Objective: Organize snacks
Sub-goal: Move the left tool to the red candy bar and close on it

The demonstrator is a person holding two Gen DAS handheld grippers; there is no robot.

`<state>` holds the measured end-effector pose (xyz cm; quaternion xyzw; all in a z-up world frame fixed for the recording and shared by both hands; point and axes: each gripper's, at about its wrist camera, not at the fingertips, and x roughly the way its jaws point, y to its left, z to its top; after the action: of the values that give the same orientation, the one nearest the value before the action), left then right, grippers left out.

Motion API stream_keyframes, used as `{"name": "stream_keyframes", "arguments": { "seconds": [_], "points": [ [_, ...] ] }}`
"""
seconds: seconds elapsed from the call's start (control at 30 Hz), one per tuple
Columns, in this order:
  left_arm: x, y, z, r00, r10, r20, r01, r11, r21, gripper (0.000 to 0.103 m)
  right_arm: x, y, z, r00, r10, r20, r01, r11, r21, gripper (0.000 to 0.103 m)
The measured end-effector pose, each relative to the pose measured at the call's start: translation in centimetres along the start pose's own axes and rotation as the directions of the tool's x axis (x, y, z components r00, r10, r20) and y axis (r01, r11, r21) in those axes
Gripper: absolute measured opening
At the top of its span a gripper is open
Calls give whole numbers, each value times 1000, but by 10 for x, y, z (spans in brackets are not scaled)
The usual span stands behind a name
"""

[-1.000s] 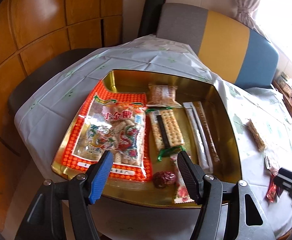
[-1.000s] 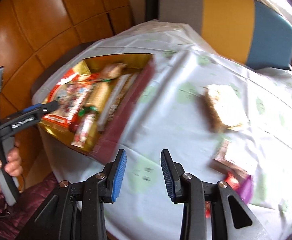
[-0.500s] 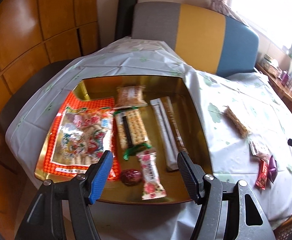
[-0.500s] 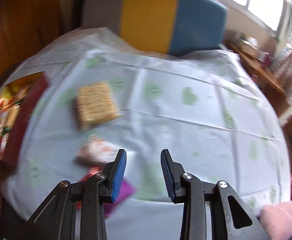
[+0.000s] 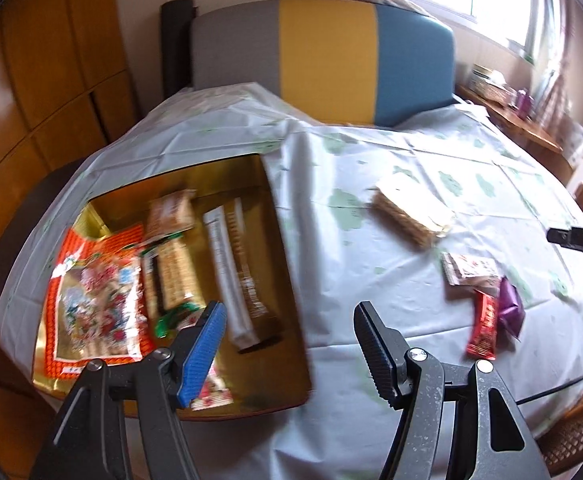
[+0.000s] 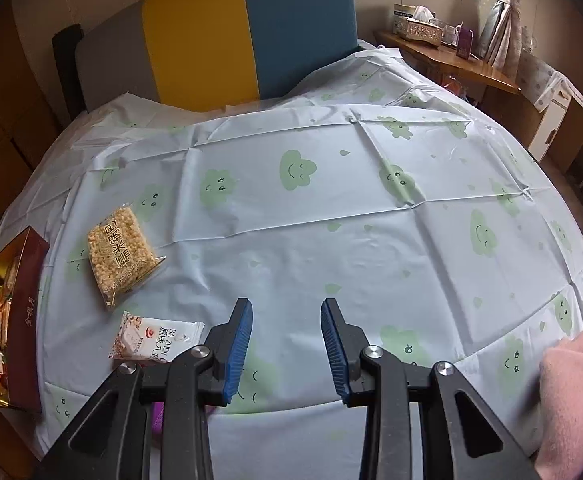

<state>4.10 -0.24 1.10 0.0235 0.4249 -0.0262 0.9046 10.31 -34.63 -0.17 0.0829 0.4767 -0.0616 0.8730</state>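
A gold tray (image 5: 227,176) on the left holds a red bag of sweets (image 5: 95,300), cracker packs and stick sachets. My left gripper (image 5: 287,320) hangs open over the tray's right rim with nothing between its fingers. Loose on the cloth lie a puffed-rice pack (image 5: 409,216), a white packet (image 5: 471,270), a red bar (image 5: 483,326) and a purple candy (image 5: 509,306). My right gripper (image 6: 286,312) stands open and empty over bare cloth. The puffed-rice pack (image 6: 117,250) and white packet (image 6: 151,338) lie to its left, and the tray's maroon wall (image 6: 27,300) is at the far left.
A round table wears a pale cloth with green clouds (image 6: 331,200). A grey, yellow and blue chair (image 5: 327,52) stands behind it. A wooden side shelf (image 6: 443,60) with boxes is at the back right. A pink sleeve (image 6: 571,392) shows at the near right.
Both grippers have swung right, away from the tray and toward the loose snacks. The right one rolled and is now past the packets. Neither jaw gap changed.
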Motion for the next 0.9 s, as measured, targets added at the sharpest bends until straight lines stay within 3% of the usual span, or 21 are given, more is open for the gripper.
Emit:
{"name": "stream_keyframes", "arguments": {
  "seconds": [0.5, 0.7, 0.9],
  "points": [
    [32, -65, 0, 991, -97, -91, 108, 986, 125, 63, -1, -16, 3, 999, 35, 8, -35, 995, 93, 36],
    [41, -102, -3, 970, -195, -148, 222, 956, 193, 63, 1, -16, 4, 999, 44, 1, -43, 994, 102, 36],
    [55, -135, -12, 950, -229, -213, 282, 922, 267, 58, 4, -17, 4, 998, 58, -11, -56, 993, 103, 36]
  ]
}}
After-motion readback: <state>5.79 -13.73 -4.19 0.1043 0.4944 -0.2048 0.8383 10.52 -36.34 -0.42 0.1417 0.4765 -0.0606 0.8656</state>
